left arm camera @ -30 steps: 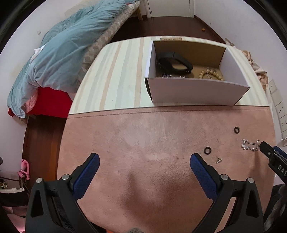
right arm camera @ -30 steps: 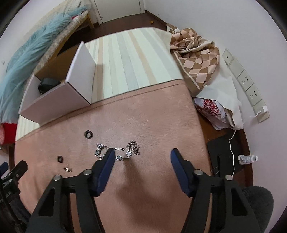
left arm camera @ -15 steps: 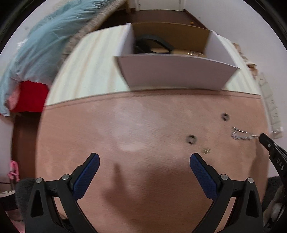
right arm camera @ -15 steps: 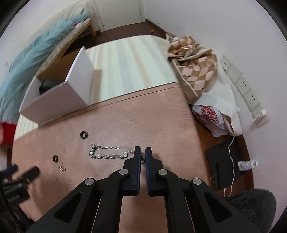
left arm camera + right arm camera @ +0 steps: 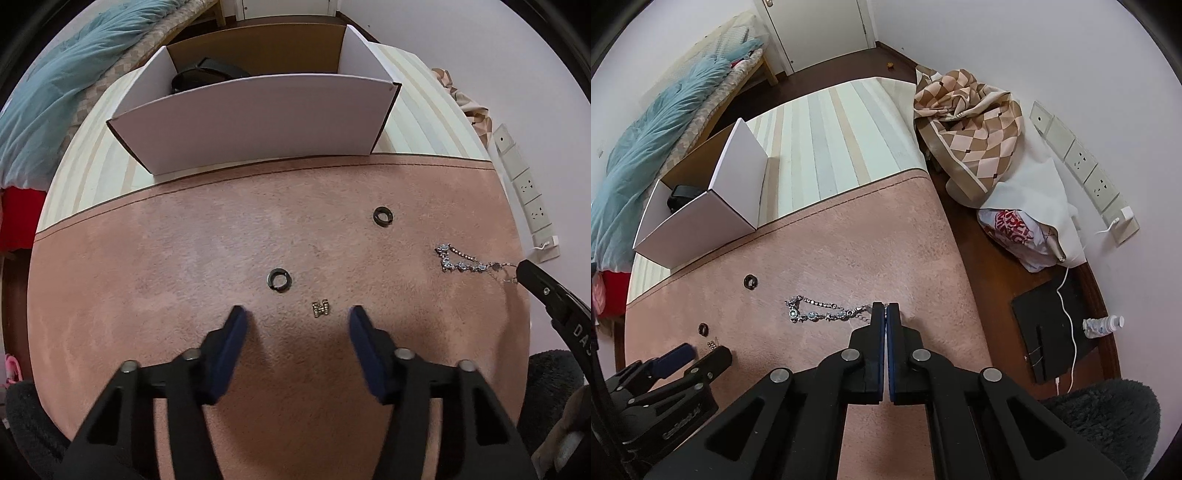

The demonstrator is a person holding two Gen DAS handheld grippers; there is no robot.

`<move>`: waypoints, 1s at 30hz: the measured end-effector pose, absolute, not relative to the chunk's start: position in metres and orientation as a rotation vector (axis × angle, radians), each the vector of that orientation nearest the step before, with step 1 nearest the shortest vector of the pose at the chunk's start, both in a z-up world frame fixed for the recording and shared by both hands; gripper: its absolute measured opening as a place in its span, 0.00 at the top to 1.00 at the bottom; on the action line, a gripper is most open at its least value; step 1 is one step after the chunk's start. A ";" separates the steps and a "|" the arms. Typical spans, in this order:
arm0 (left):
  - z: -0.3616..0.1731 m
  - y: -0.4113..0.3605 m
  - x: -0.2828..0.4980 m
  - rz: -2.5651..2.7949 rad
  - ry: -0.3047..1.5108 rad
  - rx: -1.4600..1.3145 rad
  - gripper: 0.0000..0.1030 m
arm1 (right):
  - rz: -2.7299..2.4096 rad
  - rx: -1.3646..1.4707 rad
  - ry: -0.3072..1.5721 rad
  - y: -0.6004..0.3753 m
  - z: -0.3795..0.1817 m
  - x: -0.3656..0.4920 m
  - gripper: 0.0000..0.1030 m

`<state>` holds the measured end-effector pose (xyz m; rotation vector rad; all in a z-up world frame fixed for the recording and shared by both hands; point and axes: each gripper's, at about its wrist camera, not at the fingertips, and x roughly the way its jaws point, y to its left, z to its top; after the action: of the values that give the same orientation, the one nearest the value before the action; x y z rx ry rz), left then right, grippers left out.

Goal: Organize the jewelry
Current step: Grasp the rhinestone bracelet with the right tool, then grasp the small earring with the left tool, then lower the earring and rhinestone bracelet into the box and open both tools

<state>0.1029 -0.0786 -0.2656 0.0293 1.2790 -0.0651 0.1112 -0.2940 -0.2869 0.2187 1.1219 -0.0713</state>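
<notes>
My right gripper (image 5: 886, 305) is shut on one end of a silver bracelet (image 5: 816, 312) with pale blue stones; the bracelet lies stretched leftward on the pink mat (image 5: 849, 258). In the left wrist view the bracelet (image 5: 465, 260) trails from the right gripper's tip (image 5: 524, 269). My left gripper (image 5: 295, 314) is open, low over the mat, with a small gold H-shaped earring (image 5: 320, 308) between its fingertips. Two dark rings lie on the mat, one near (image 5: 280, 280) and one farther (image 5: 383, 215).
A white open box (image 5: 258, 122) stands on the striped cloth behind the mat, holding a black band (image 5: 199, 75). A checked cloth (image 5: 971, 125) and a white bag (image 5: 1030, 221) lie to the right. A bed with a blue blanket (image 5: 40, 110) is at the left.
My right gripper has shut on the bracelet's end and pulled it straight. My left gripper has moved forward and right to the gold earring and narrowed its opening.
</notes>
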 end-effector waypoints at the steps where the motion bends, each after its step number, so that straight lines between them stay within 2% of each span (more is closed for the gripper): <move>1: -0.266 -0.079 0.104 -0.066 1.276 0.033 0.56 | -0.071 0.222 1.122 -0.294 -0.287 0.111 0.99; 2: -0.266 -0.079 0.105 -0.067 1.273 0.034 0.57 | -0.070 0.222 1.123 -0.294 -0.287 0.111 0.99; 4: -0.264 -0.080 0.109 -0.072 1.259 0.040 0.74 | -0.068 0.224 1.123 -0.293 -0.287 0.112 0.99; 6: -0.265 -0.084 0.112 -0.082 1.253 0.044 0.82 | -0.067 0.225 1.122 -0.292 -0.286 0.112 0.99; 7: -0.264 -0.085 0.113 -0.089 1.251 0.044 0.92 | -0.068 0.225 1.121 -0.292 -0.285 0.112 0.99; 8: -0.264 -0.085 0.114 -0.096 1.250 0.039 0.94 | -0.067 0.226 1.120 -0.292 -0.284 0.112 0.99; 14: -0.257 -0.084 0.109 -0.127 1.240 0.000 0.94 | -0.049 0.244 1.086 -0.291 -0.266 0.113 0.99; 30: -0.168 0.006 0.110 -0.108 1.120 -0.138 0.94 | 0.172 0.291 0.962 -0.250 -0.173 0.125 1.00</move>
<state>0.1105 0.0059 -0.1684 -0.1378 1.1201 -0.1077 0.1246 -0.2496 -0.1733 0.2910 0.9620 0.1718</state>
